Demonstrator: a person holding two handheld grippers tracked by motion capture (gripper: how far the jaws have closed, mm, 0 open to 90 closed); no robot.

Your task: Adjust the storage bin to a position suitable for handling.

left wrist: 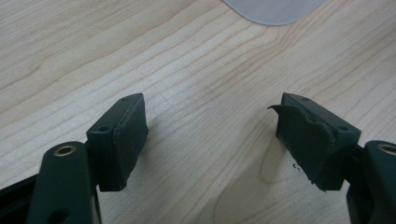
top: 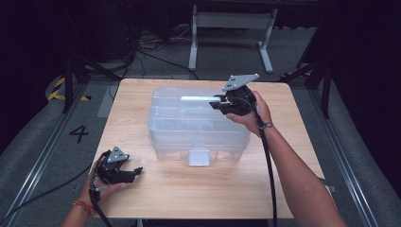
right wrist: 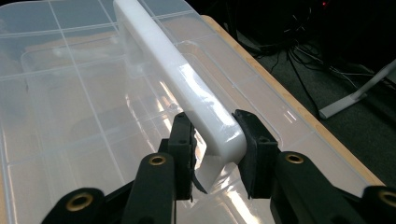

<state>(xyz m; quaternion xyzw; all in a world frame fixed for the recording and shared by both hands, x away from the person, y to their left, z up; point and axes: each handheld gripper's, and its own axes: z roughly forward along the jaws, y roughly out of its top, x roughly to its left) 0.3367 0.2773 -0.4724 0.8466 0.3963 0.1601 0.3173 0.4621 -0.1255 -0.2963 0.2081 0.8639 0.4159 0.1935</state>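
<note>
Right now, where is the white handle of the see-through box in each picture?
High view: the white handle lies on the box's far top, right of middle.
Left gripper view: not in it.
Right gripper view: handle runs up the middle, between the jaws.
Shared landmark: the wooden table.

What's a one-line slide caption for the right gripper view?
Right gripper shut on the white handle of the clear plastic box on the wooden table.
</note>
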